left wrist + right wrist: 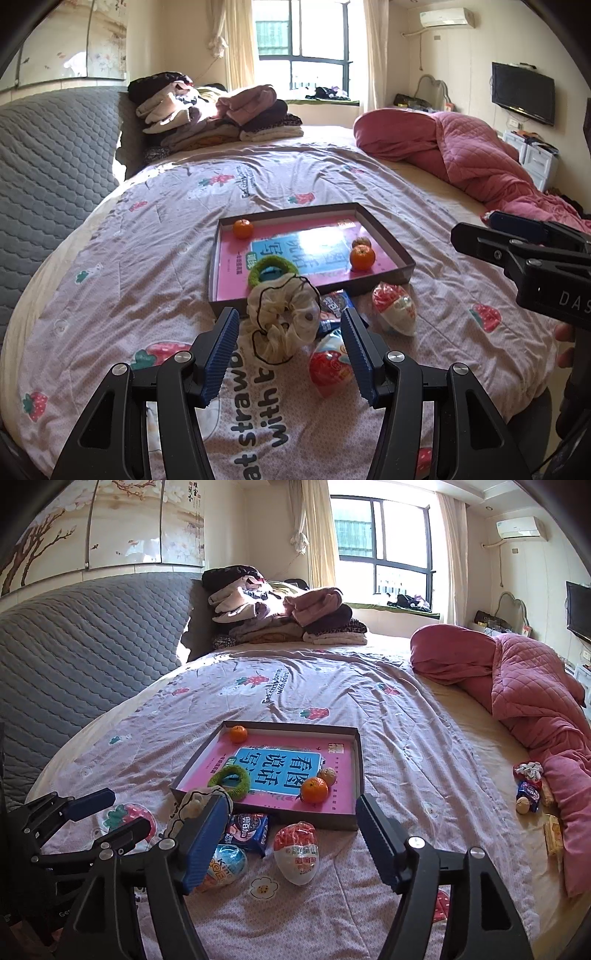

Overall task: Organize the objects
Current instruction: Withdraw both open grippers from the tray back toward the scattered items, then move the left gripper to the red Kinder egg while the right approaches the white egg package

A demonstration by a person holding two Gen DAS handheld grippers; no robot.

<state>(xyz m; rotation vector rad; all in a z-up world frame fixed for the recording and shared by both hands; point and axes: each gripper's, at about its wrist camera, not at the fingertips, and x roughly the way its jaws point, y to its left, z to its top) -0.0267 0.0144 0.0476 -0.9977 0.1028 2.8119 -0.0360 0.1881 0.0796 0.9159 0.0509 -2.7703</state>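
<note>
A shallow grey box [404,260] [360,760] with a pink book inside lies on the bed. It holds two oranges [362,257] [314,789], a walnut [327,775] and a green hair ring [271,269] [231,779]. In front of it lie a cream scrunchie [282,325] [192,805], a blue snack packet [246,830], a blue-and-red toy egg [328,363] [225,864] and a red-and-white toy egg [394,309] [297,853]. My left gripper [290,356] is open, its jaws on either side of the scrunchie. My right gripper [293,843] is open above the red-and-white egg.
A pink quilt [517,686] lies bunched on the right, with several small snacks [532,794] beside it. Folded clothes [280,613] are piled at the back. A grey padded headboard [74,657] is on the left.
</note>
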